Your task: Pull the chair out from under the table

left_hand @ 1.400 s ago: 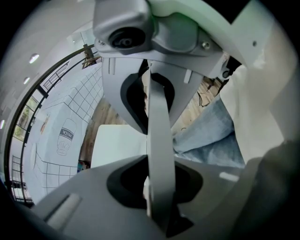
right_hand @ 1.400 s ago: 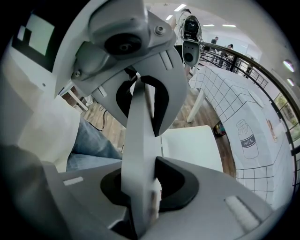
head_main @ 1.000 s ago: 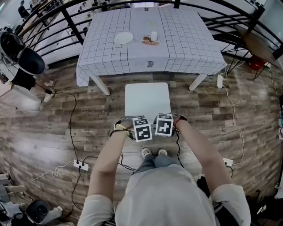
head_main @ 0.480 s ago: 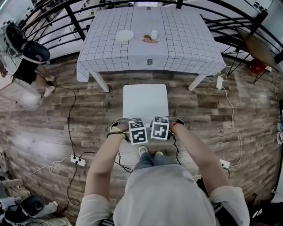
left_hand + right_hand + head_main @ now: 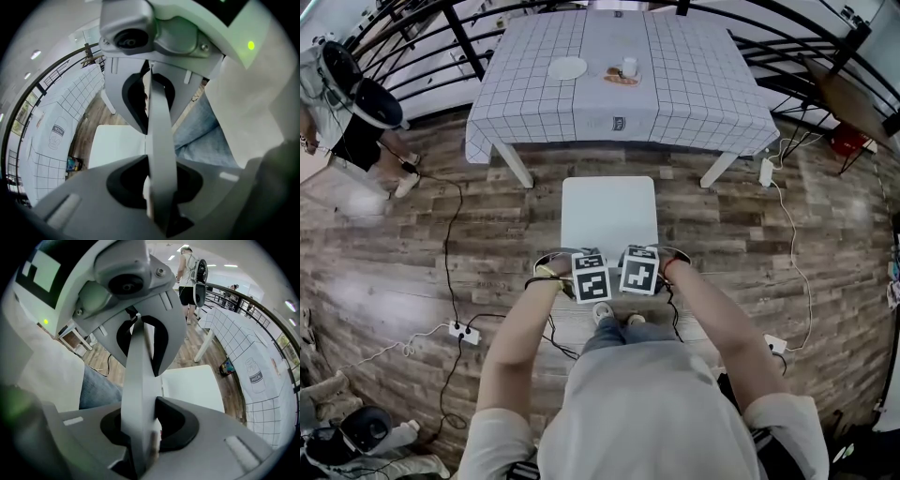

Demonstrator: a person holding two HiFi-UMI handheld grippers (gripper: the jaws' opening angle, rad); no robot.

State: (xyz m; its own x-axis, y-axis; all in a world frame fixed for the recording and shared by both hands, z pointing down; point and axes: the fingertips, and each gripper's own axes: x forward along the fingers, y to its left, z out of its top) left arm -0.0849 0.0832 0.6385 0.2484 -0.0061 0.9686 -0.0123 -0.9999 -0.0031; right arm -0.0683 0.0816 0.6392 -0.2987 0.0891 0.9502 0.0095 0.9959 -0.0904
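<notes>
A white chair stands on the wooden floor, its seat (image 5: 609,211) clear of the table (image 5: 694,94) with the checked cloth. My left gripper (image 5: 584,272) and right gripper (image 5: 643,268) sit side by side on the top of the chair's back, both pointing steeply down. In the left gripper view the thin pale chair back (image 5: 161,164) runs between the jaws of the left gripper (image 5: 152,126), which are shut on it, with the seat (image 5: 117,145) beyond. The right gripper (image 5: 140,366) clamps the chair back (image 5: 138,394) the same way, beside the seat (image 5: 192,385).
A plate (image 5: 568,67) and a cup (image 5: 629,67) stand on the table. Power strips (image 5: 463,331) (image 5: 773,344) and cables lie on the floor on both sides. My feet (image 5: 614,317) are just behind the chair. A person (image 5: 347,103) stands far left; a black railing curves behind the table.
Both grippers have drawn back from the table together with the chair. The gap between the seat and the table's near edge has grown a little.
</notes>
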